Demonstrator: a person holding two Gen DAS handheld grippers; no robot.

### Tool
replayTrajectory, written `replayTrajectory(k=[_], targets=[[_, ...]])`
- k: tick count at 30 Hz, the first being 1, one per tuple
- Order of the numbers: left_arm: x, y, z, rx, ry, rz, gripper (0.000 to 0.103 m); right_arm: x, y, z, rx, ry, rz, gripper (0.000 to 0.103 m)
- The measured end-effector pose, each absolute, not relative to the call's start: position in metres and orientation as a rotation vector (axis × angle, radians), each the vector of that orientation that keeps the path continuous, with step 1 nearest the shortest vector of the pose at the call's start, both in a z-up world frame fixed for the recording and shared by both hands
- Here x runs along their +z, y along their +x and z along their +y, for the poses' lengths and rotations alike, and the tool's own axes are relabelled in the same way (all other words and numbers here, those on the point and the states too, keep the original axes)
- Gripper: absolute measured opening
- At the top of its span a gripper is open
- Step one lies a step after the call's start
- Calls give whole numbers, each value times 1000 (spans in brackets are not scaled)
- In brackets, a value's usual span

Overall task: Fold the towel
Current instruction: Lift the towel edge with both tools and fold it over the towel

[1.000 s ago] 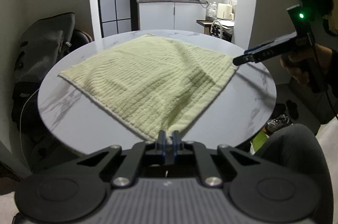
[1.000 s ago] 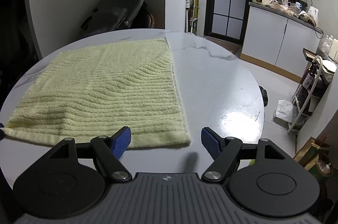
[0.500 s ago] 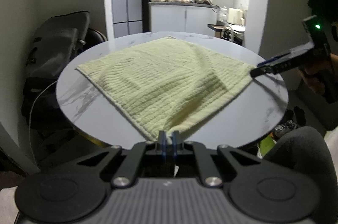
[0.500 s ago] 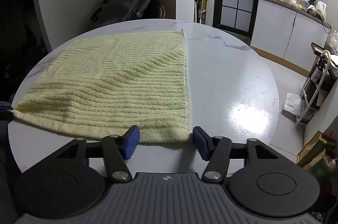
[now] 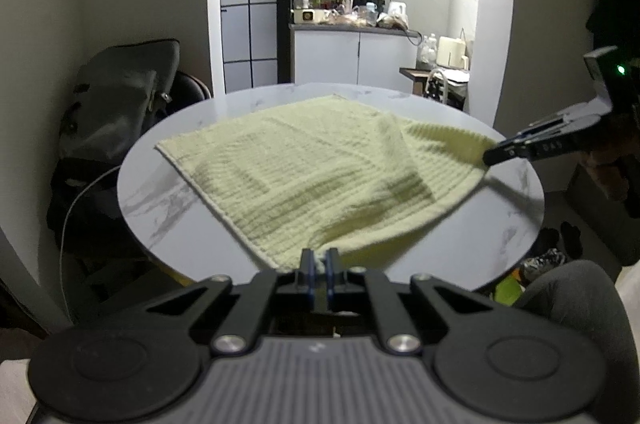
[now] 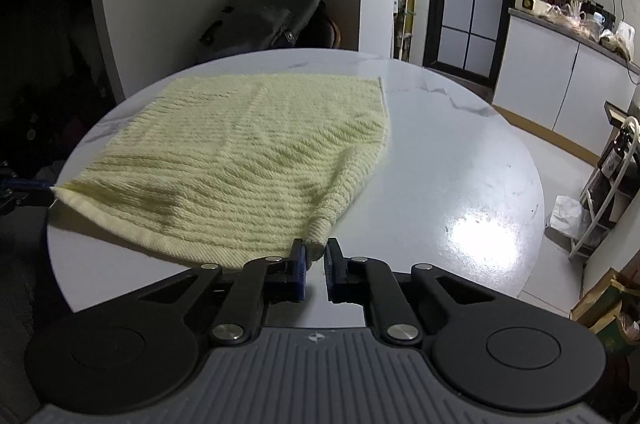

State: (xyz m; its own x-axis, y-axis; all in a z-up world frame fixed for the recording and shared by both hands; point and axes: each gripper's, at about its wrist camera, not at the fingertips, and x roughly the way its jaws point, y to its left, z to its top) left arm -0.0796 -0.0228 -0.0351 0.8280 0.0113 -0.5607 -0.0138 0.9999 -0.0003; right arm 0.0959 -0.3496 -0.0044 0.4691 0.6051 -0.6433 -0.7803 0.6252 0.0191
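The left wrist camera is sitting low behind the left claw, looking forward across the round marble desk toward the kitchen counter, close to the near rim. The right wrist camera is riding behind the right claw, facing across the desk toward a dark bag by the wall. Both are taking in the yellow towel and desk from neighbouring corners, and the left view is also catching the right claw at its right edge.
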Motion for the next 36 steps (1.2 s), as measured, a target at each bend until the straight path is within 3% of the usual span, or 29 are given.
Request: replayTrajectory(k=[36], targets=[[27,-119,-19,44,-4,391,5,81,36,-372,872,-232,458,11]])
